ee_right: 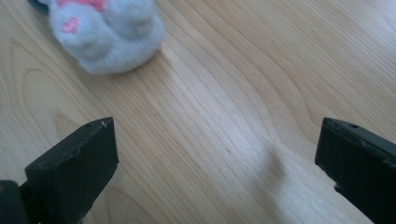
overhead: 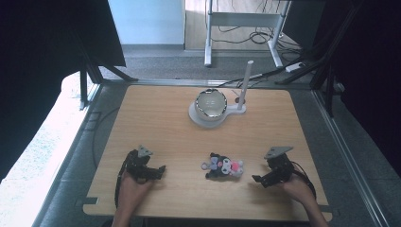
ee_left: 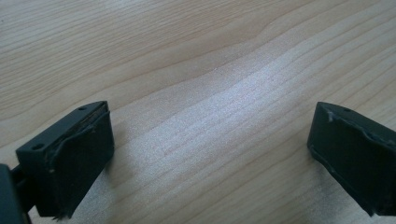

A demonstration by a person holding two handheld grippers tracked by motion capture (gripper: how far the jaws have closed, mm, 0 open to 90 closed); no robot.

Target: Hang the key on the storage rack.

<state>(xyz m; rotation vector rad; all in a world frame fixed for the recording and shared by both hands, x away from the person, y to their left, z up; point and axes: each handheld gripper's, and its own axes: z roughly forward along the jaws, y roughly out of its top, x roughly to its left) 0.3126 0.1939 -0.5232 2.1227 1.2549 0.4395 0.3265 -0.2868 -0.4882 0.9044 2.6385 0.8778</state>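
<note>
The left gripper (overhead: 158,171) rests near the tabletop's (overhead: 161,123) near-left corner, its jaws spread wide over bare wood. The right gripper (overhead: 259,179), near the near-right corner, is also wide and holds nothing. Between the two, closer to the right one, a black, white and pink plush toy (overhead: 223,167) lies by the near edge, apart from both. A metal bowl (overhead: 211,104) sits on a white stand (overhead: 239,109) with an upright post toward the far edge.

Left gripper (overhead: 158,171): black, blocky jaws (screw holes on top), grey three-cornered plate.
Right gripper (overhead: 257,179): black, same plate, black cable.
Forearms: bare.
</note>
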